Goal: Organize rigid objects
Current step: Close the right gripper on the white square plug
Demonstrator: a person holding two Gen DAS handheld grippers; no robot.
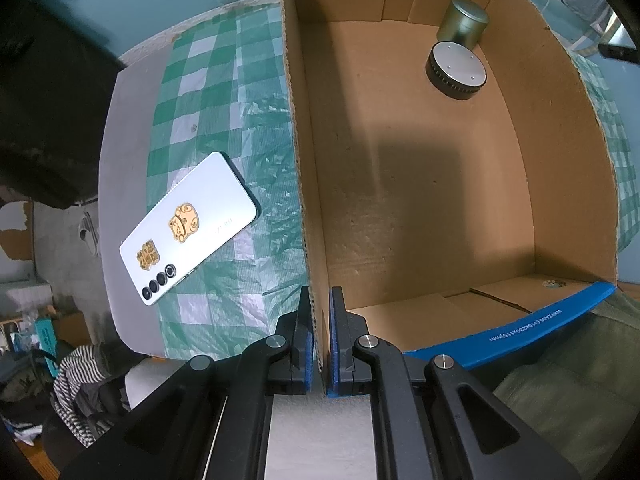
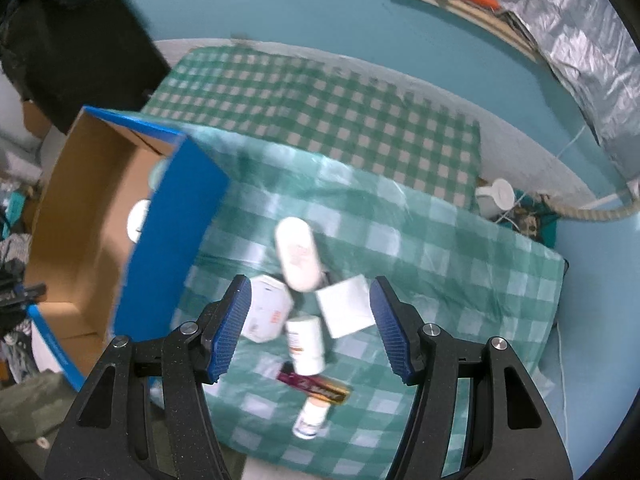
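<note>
My left gripper (image 1: 320, 300) is shut on the left wall of an open cardboard box (image 1: 308, 200) with blue outer sides. On the box floor, at the far end, stand a metal tin (image 1: 464, 20) and a round grey disc (image 1: 458, 70). My right gripper (image 2: 310, 282) hangs open above a cluster on the checked cloth, with nothing between its fingers. The cluster holds a white oval bottle (image 2: 298, 254), a white hexagonal box (image 2: 266, 308), a white square packet (image 2: 346, 310), a small white bottle (image 2: 306, 344), a maroon and gold bar (image 2: 316, 388) and another small bottle (image 2: 312, 418). The box (image 2: 172, 248) stands left of them.
A white phone (image 1: 188, 228) with gold stickers lies face down on the green checked cloth (image 1: 224, 80), left of the box. A white mug (image 2: 496, 196) stands beyond the cloth's far right corner. Silver foil sheeting (image 2: 580, 40) hangs at the upper right. Clothes (image 1: 80, 380) are piled below the table edge.
</note>
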